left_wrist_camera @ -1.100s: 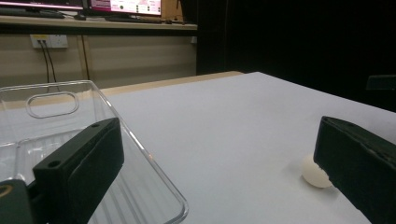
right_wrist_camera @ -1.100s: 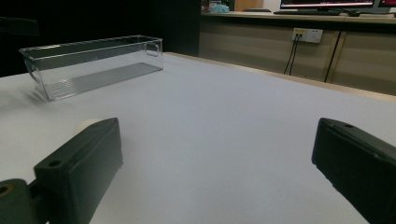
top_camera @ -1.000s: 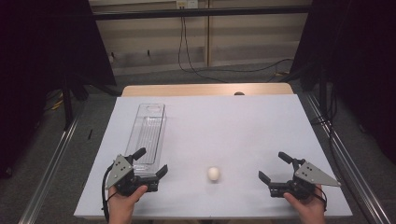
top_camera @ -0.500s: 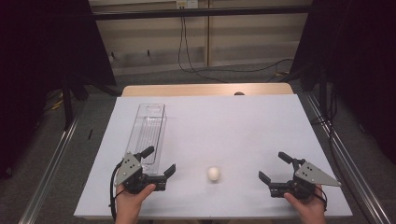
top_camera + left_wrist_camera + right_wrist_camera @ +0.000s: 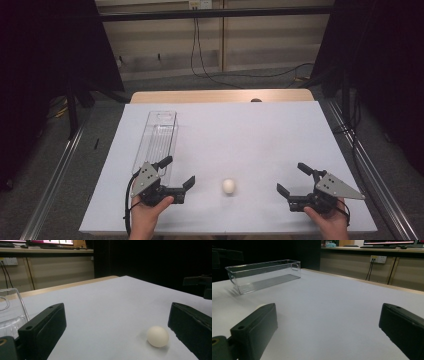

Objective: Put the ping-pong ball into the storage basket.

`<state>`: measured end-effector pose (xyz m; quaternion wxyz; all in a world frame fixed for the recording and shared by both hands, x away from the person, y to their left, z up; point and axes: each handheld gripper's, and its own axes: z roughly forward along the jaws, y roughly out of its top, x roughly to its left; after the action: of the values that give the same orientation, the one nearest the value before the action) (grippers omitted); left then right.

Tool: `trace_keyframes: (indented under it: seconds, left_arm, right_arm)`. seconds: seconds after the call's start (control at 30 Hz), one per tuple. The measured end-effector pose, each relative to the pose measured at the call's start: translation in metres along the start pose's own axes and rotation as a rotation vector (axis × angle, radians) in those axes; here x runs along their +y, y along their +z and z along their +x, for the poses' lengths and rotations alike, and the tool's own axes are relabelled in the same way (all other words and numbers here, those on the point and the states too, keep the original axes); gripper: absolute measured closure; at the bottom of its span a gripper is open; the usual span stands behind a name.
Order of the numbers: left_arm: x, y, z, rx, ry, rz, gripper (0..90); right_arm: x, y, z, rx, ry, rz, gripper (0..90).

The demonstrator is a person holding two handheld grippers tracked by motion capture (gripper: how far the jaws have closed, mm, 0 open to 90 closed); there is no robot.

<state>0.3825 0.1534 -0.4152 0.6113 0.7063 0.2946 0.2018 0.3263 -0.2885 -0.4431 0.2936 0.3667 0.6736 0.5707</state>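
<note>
A small white egg [image 5: 228, 186] lies on the white table [image 5: 250, 135] near its front edge. My left gripper [image 5: 179, 170] stands open to the egg's left, a short way from it, with its jaws facing the egg. In the left gripper view the egg [image 5: 157, 336] sits just inside the right jaw, and that gripper [image 5: 117, 315] holds nothing. My right gripper [image 5: 291, 177] rests open to the egg's right, farther away. In the right gripper view the egg [image 5: 260, 306] peeks out behind the left jaw of that gripper [image 5: 328, 315].
A long clear plastic tray [image 5: 159, 137] lies lengthwise on the table's left half, just behind my left gripper; the tray [image 5: 264, 273] looks empty. A wooden strip [image 5: 220, 96] borders the far edge. Metal rails run along both sides.
My left gripper has slid to the right along the front edge, closer to the egg. The right gripper and the egg have stayed put.
</note>
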Motion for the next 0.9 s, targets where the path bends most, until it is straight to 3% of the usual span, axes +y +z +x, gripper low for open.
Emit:
trace_keyframes:
  seconds: [0.23,0.3,0.37,0.73,0.8,0.83,0.87,0.9]
  left_arm:
    - [0.000,0.006,-0.003,-0.013,0.002,0.011,1.8]
    - [0.000,0.006,-0.001,-0.019,0.042,0.031,1.8]
    - [0.000,0.008,-0.004,-0.016,0.012,0.017,1.8]
    - [-0.003,0.014,-0.008,-0.027,0.014,0.034,1.8]
    - [-0.002,0.014,-0.007,-0.034,0.055,0.057,1.8]
    - [-0.002,0.014,-0.007,-0.034,0.055,0.057,1.8]
    - [-0.003,0.017,-0.010,-0.033,0.010,0.032,1.8]
    - [-0.002,0.016,-0.008,-0.036,0.059,0.066,1.8]
  right_arm:
    - [0.000,0.000,0.000,0.000,0.011,0.000,1.2]
    - [0.000,0.000,0.000,-0.003,0.008,0.000,1.2]
    - [0.000,0.000,0.000,-0.004,0.006,-0.001,1.1]
    - [0.000,0.000,0.000,0.000,0.010,-0.001,1.2]
    - [0.000,0.000,0.000,-0.001,0.009,-0.001,1.2]
    - [0.000,0.000,0.000,-0.001,0.009,-0.001,1.2]
    - [0.000,0.000,0.000,-0.001,0.007,-0.001,1.2]
    - [0.000,0.000,0.000,0.001,0.010,-0.001,1.2]
